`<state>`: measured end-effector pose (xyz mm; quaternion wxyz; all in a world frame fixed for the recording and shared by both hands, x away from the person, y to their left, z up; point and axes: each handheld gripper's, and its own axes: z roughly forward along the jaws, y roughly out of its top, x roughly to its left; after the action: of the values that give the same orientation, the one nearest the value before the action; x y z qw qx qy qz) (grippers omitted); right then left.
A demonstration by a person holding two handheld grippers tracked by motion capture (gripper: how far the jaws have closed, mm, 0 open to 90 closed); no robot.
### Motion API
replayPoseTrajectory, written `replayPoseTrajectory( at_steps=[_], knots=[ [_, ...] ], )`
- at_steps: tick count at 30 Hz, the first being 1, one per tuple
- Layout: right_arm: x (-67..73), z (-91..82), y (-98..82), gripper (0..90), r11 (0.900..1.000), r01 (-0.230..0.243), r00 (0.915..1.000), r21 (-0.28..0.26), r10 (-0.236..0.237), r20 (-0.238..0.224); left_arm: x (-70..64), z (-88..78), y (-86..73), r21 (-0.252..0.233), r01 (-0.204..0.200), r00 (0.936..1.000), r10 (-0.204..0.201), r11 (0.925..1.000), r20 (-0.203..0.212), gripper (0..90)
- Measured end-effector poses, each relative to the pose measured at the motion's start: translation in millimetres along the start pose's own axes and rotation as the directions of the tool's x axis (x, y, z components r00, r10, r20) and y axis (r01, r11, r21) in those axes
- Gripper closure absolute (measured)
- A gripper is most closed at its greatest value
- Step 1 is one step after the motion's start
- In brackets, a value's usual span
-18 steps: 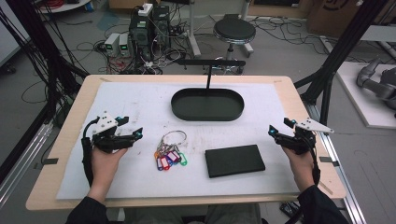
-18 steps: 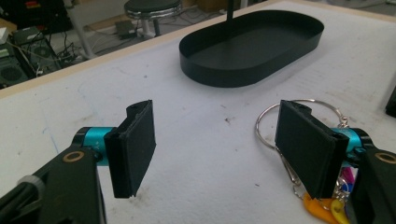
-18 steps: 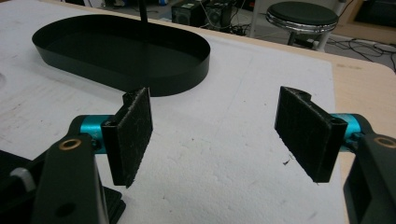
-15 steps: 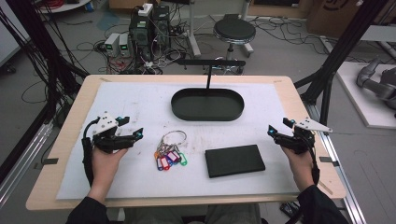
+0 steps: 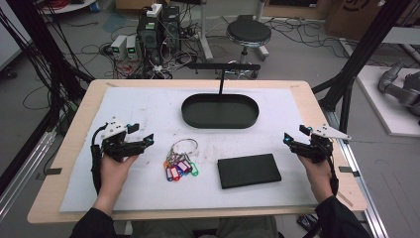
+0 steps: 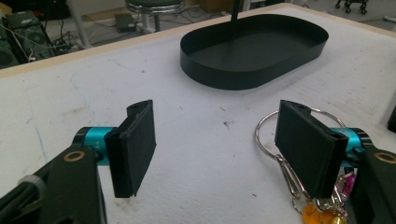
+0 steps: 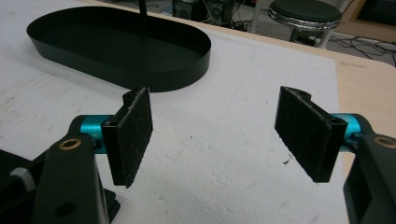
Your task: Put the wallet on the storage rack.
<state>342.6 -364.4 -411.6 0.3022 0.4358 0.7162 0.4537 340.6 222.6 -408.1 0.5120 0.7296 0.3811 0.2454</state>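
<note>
Overhead, high view: a white mat (image 5: 148,114) covers the wooden table (image 5: 322,114).
Left gripper (image 5: 146,141): at 9 o'clock on the mat, held in the person's left hand (image 5: 116,166), jaws apart, nothing between them.
Right gripper (image 5: 287,140): at 3 o'clock, held in the right hand (image 5: 317,166), jaws apart and empty.
Oval black tray (image 5: 220,119): at 12 o'clock, a thin post rising from it.
Key ring with coloured tags (image 5: 179,161): near the mat's middle, just right of the left gripper.
Flat black pad (image 5: 249,170): at 5 o'clock from the keys, lying flat.
Left gripper view: jaws wide apart over bare mat; key ring (image 6: 299,163) partly behind the right-hand jaw; tray (image 6: 254,51) at 12 o'clock.
Right gripper view: jaws wide apart over bare mat (image 7: 224,140); tray (image 7: 116,44) at 11 o'clock; stool (image 7: 306,14) beyond the table edge at 1 o'clock.
</note>
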Motion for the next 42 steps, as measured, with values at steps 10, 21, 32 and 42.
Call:
replayPoseTrajectory(
  at_steps=[10,21,32,42],
  knots=[
    [1.7,-1.5,0.0,28.2,1.0,0.001,1.0,0.005,-0.001,-0.001,-6.8,15.0,8.9,-0.007,0.029,0.9983,-0.028,0.9996,0.05,36.3],
    [2.0,-1.2,-0.7,28.2,1.0,-0.002,1.0,0.006,0.002,0.0,-10.7,29.1,15.4,0.019,0.044,0.9982,-0.045,0.9988,0.041,34.1],
    [3.8,3.3,-0.4,28.2,1.0,-0.001,1.0,0.014,0.001,-0.003,-17.7,43.1,15.1,0.073,0.03,0.9959,-0.036,0.9969,0.083,43.9],
    [4.0,2.8,-0.5,28.2,1.0,0.001,1.0,0.019,-0.001,-0.006,-22.4,58.4,5.0,0.181,0.019,0.9928,-0.04,0.9833,0.113,53.4]
  ],
)
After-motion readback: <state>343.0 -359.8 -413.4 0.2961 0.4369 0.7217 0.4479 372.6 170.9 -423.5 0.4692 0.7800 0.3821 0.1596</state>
